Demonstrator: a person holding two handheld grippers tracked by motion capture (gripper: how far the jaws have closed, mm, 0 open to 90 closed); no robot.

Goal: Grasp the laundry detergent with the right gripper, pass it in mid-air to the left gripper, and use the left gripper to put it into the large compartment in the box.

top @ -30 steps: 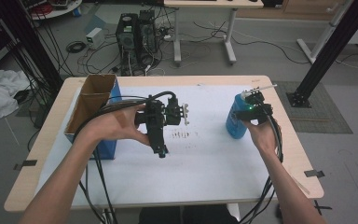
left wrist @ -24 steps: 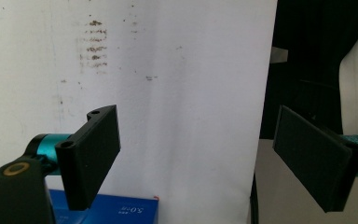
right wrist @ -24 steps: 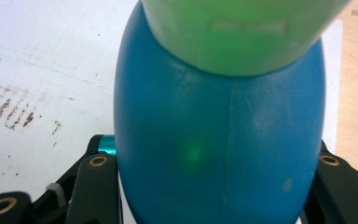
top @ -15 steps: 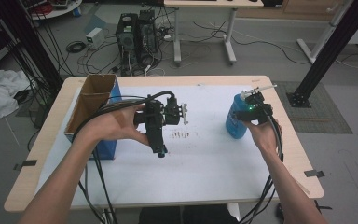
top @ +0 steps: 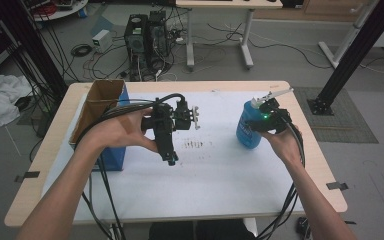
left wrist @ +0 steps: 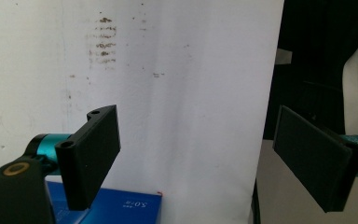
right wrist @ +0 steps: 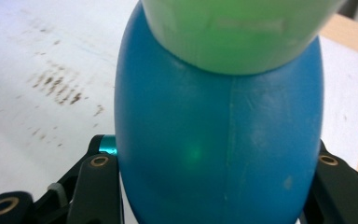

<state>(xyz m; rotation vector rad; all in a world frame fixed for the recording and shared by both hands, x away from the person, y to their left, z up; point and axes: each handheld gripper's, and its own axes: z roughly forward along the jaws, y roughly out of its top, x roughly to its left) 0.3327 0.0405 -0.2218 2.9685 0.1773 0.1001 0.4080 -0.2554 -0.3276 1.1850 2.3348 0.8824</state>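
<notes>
Right gripper [top: 260, 122] clamped on blue bottle [right wrist: 219, 140] between its jaws, left gripper [left wrist: 200, 158] spread, well apart.

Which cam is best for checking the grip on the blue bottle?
The right gripper view: the blue bottle sits between the right gripper jaws, which press both its flanks. The high view shows the whole bottle standing on the table, but the hand hides the contact.

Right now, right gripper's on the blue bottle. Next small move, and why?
Probably lift the blue bottle a little off the white mat. The right gripper has its jaws shut on the bottle's sides, and the left gripper is open over the mat, holding nothing.
</notes>
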